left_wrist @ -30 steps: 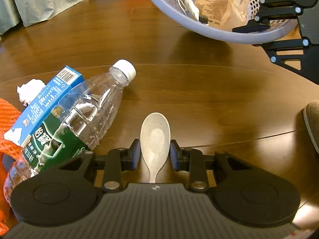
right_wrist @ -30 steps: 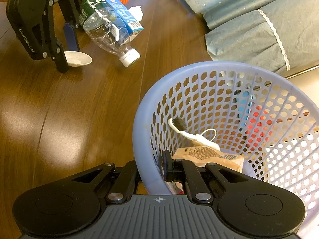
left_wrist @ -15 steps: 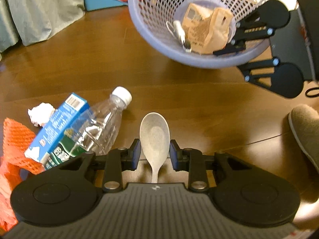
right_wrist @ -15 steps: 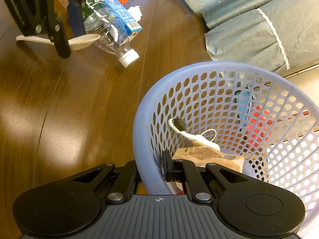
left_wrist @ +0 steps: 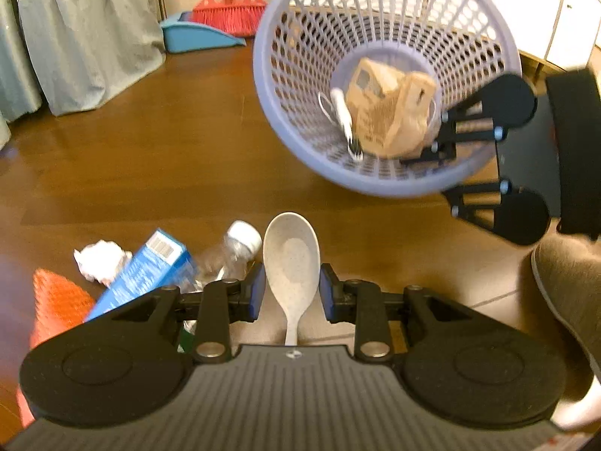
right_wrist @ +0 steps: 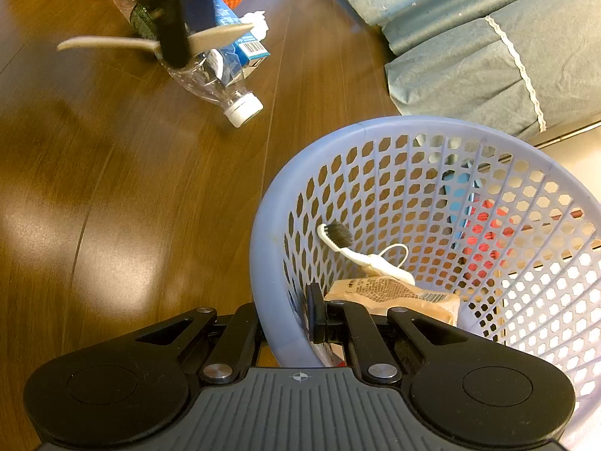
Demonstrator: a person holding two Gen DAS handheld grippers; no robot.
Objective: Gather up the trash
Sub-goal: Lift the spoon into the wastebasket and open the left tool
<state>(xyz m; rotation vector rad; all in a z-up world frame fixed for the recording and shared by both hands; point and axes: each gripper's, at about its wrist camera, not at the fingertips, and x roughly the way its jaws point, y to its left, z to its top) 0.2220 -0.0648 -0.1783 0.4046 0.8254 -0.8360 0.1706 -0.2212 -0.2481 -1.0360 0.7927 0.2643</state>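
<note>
L claw (left_wrist: 292, 285) grips spoon (left_wrist: 292, 259); basket (left_wrist: 375, 184) ahead-right.

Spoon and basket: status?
Left gripper shut on spoon, lifted off the floor. Right gripper shut on basket rim. Path to basket clear.

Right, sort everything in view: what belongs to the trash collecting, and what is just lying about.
Job: spoon in the left gripper; lilac basket clamped by the right gripper, holding a toothbrush and brown bag; plastic bottle; blue carton; crumpled tissue; orange net.

Lying about: broom; dustpan; curtain; slipper.
</note>
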